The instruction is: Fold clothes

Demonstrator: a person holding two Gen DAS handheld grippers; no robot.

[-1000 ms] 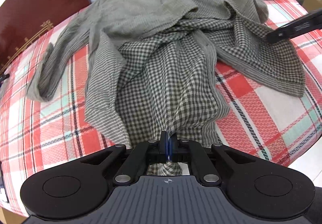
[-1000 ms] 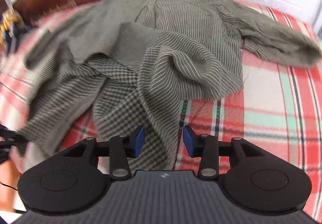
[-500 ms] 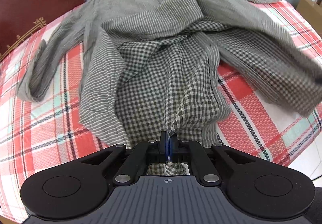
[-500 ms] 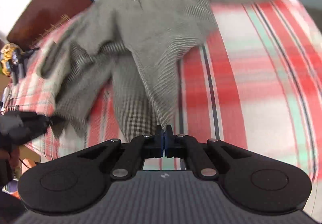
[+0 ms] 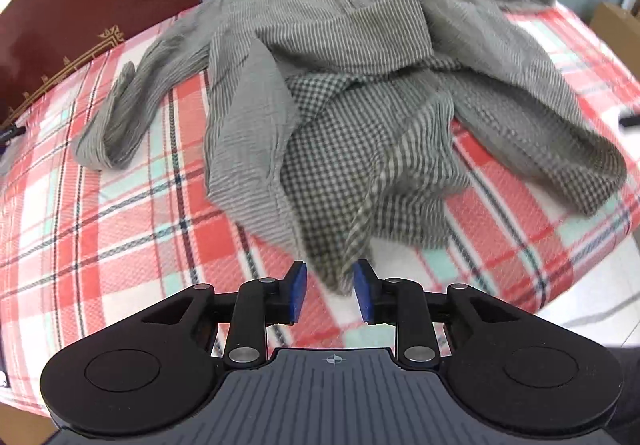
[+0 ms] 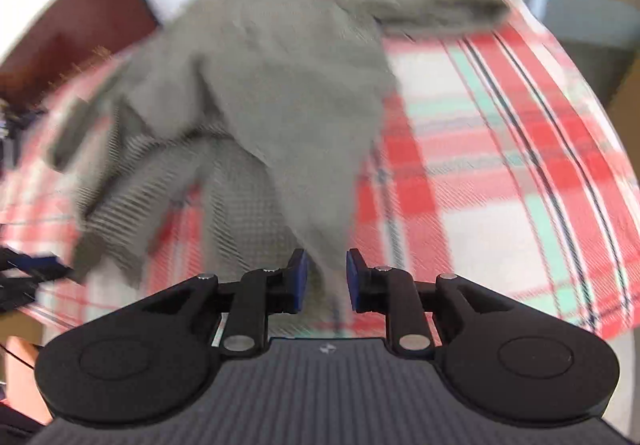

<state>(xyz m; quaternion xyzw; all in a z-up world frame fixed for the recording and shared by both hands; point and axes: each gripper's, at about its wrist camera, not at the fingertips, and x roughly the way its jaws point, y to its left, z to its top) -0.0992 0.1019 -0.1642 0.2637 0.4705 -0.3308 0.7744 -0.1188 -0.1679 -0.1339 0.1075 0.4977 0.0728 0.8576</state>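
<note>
Olive shirt (image 5: 360,93) hem sits at the bed's (image 5: 120,205) near edge, a corner between each of your jaws. Left gripper (image 5: 330,291) and right gripper (image 6: 327,281) both part open, clamping nothing.

- The shirt (image 5: 340,57) is olive-green with fine pale stripes on the outside and a small dark check on the inside.
- It lies rumpled and spread open, not folded, collar end toward the far wall.
- One sleeve (image 5: 132,105) trails off to the left, its cuff doubled back; the other sleeve (image 6: 436,11) stretches to the right.
- The near hem is bunched, checked lining turned up.
- The right wrist view is blurred.
</note>
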